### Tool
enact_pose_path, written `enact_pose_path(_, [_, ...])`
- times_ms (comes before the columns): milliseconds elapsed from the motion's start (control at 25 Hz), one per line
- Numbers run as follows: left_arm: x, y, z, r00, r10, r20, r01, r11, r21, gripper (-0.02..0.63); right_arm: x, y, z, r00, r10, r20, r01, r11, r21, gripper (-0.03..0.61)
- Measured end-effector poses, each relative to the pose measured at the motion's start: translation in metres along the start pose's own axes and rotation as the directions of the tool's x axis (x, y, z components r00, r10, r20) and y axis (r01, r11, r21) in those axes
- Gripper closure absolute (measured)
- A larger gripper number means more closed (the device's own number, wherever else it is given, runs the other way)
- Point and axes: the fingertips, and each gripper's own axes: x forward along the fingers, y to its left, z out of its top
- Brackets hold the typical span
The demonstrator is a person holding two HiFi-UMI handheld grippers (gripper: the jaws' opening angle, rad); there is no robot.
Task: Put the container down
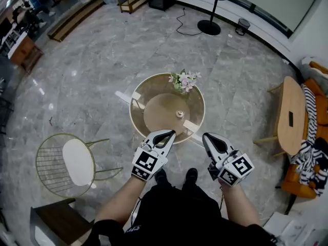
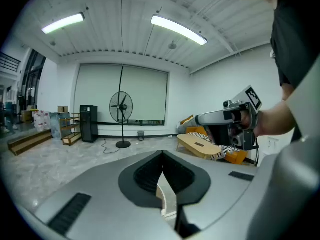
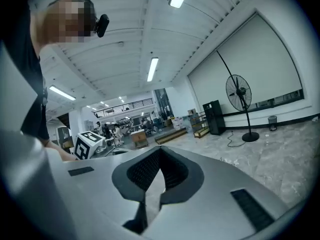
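Note:
A small pale container (image 1: 180,114) stands on the lower tier of a round gold-rimmed glass table (image 1: 137,94), next to a bunch of pale flowers (image 1: 184,81). Both grippers hang in the air in front of the person's body, at the table's near edge and apart from the container. The left gripper (image 1: 171,132) is shut with nothing between its jaws, as its own view shows (image 2: 162,154). The right gripper (image 1: 205,136) is also shut and empty (image 3: 160,150). Both point out across the room, so neither gripper view shows the container.
A gold wire chair with a white seat (image 1: 77,160) stands left of the person, a dark chair (image 1: 56,222) at the bottom left. On the right are an oval wooden table (image 1: 291,114) and an orange sofa with striped cloth (image 1: 312,152). A standing fan (image 1: 210,27) is at the back.

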Motion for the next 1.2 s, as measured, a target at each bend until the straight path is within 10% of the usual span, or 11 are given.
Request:
enact_pose_path(520, [-0.003,-0.054,0.073,0.987,0.135,0.087,-0.132,0.99,-0.04,0.597,-0.103,-0.041,0.045,0.996,-0.022,0.081,0.026,0.998,-0.051,0.566])
enact_pose_path(1200, [-0.03,-0.024,0.084,0.97,0.21,0.123,-0.222,0.97,0.094,0.598,-0.08,-0.023,0.068,0.994,0.029,0.11,-0.021,0.997,-0.073,0.568])
